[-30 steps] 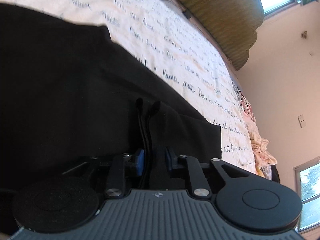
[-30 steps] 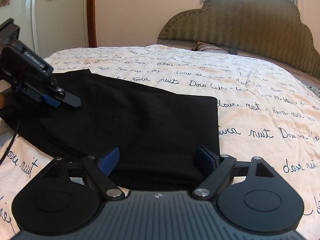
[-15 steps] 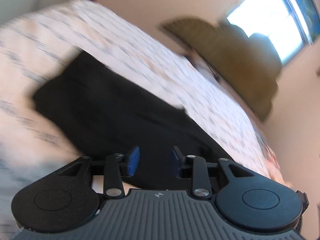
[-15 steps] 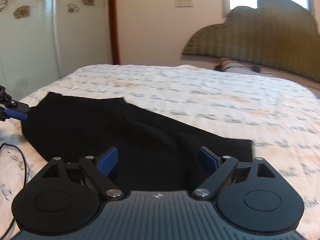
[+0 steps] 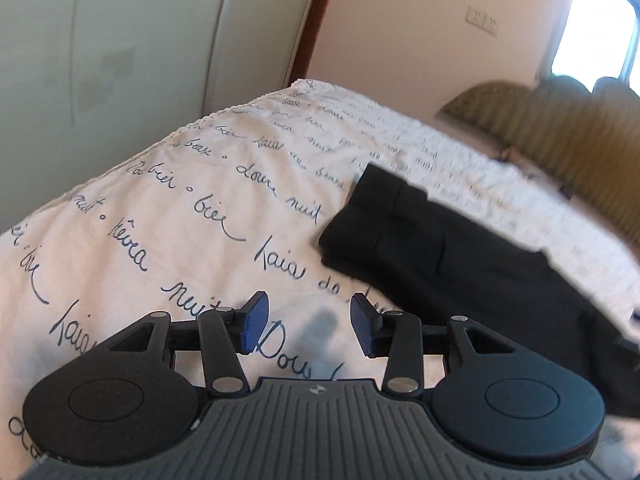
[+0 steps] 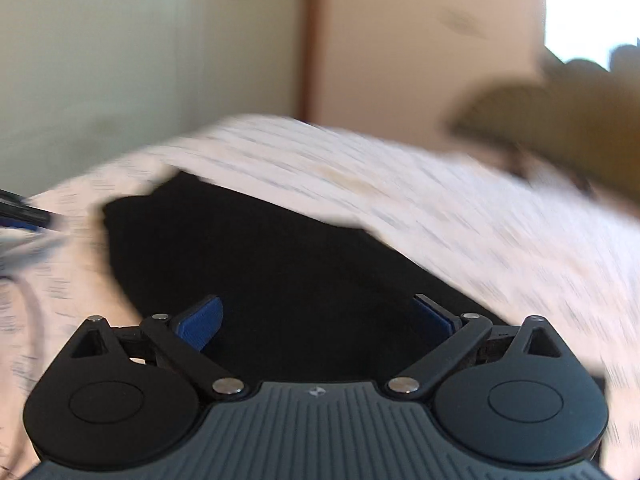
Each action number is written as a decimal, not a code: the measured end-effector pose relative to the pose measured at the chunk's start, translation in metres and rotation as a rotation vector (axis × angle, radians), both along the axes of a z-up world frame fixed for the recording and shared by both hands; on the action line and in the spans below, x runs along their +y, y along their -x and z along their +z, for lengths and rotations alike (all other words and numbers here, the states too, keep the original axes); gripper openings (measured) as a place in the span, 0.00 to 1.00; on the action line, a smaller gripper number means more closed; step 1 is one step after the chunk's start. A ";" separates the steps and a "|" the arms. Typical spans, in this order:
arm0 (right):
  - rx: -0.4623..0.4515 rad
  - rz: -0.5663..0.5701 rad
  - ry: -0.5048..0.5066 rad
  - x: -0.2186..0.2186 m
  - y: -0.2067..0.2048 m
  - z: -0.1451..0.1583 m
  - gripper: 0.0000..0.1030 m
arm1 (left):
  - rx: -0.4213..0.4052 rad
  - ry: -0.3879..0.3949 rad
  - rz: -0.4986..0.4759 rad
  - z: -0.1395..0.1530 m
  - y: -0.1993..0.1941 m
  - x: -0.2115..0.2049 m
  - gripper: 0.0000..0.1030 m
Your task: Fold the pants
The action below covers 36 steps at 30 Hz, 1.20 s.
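Observation:
The black pants (image 5: 448, 248) lie folded in a long flat band on the white bedspread (image 5: 160, 208) with dark script. In the left wrist view they run from centre to the right edge. My left gripper (image 5: 308, 326) is open and empty, above bare bedspread, left of the pants' near end. In the blurred right wrist view the pants (image 6: 288, 264) fill the middle. My right gripper (image 6: 320, 320) is wide open and empty, just above the black cloth. The tip of the left gripper (image 6: 24, 212) shows at the far left.
A padded olive headboard (image 5: 560, 136) stands at the far end of the bed. A pale wardrobe (image 5: 120, 40) and a dark wooden door frame (image 5: 312, 28) are beyond the bed's left edge. A bright window (image 5: 596, 40) is at the upper right.
My left gripper has let go of the pants fold, opened and pulled back to the left over bare bedspread. My right gripper stayed open and is swinging left over the pants.

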State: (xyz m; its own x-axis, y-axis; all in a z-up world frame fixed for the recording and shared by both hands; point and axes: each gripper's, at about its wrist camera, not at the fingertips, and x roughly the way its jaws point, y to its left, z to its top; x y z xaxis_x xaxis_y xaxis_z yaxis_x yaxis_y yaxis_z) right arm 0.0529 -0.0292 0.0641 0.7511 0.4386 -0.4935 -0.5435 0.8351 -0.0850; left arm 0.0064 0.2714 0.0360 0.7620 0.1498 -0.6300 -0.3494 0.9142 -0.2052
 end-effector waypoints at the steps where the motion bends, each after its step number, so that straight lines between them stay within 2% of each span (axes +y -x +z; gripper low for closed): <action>1: -0.024 0.065 0.036 0.024 0.002 0.000 0.97 | 0.020 -0.007 -0.008 -0.009 -0.004 -0.002 0.51; 5: -0.077 0.252 0.188 0.109 0.004 -0.020 0.97 | 0.014 -0.106 -0.021 -0.025 -0.005 -0.016 0.66; 8: -0.080 0.348 0.240 0.152 0.006 -0.034 0.97 | 0.008 -0.130 -0.041 -0.027 -0.004 -0.020 0.73; 11: -0.144 0.374 0.311 0.183 0.002 -0.045 0.97 | 0.001 -0.122 -0.050 -0.027 -0.004 -0.018 0.76; 13: -0.193 0.345 0.357 0.200 -0.009 -0.050 0.97 | -0.004 -0.116 -0.059 -0.028 -0.004 -0.017 0.78; 16: -0.206 0.310 0.370 0.208 -0.022 -0.051 0.98 | -0.009 -0.104 -0.068 -0.028 -0.004 -0.015 0.83; 20: -0.205 0.291 0.362 0.206 -0.026 -0.053 0.99 | -0.019 -0.086 -0.074 -0.029 -0.005 -0.013 0.85; 24: -0.187 0.271 0.314 0.200 -0.029 -0.057 0.99 | -0.026 -0.077 -0.084 -0.029 -0.004 -0.013 0.87; 28: -0.154 0.256 0.254 0.193 -0.034 -0.059 1.00 | -0.058 -0.025 -0.083 -0.029 0.000 -0.006 0.88; 32: -0.181 0.250 0.250 0.192 -0.029 -0.062 1.00 | -0.103 0.056 -0.073 -0.029 0.006 0.005 0.87; 36: -0.200 0.247 0.257 0.193 -0.027 -0.063 1.00 | -0.110 0.058 -0.067 -0.029 0.006 0.004 0.88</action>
State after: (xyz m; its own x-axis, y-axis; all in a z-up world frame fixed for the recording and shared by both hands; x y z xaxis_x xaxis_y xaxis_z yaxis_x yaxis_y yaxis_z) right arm 0.0799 0.1640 0.0013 0.7306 0.4995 -0.4656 -0.6770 0.6190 -0.3982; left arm 0.0004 0.2754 0.0070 0.8341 0.0622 -0.5481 -0.2608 0.9200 -0.2925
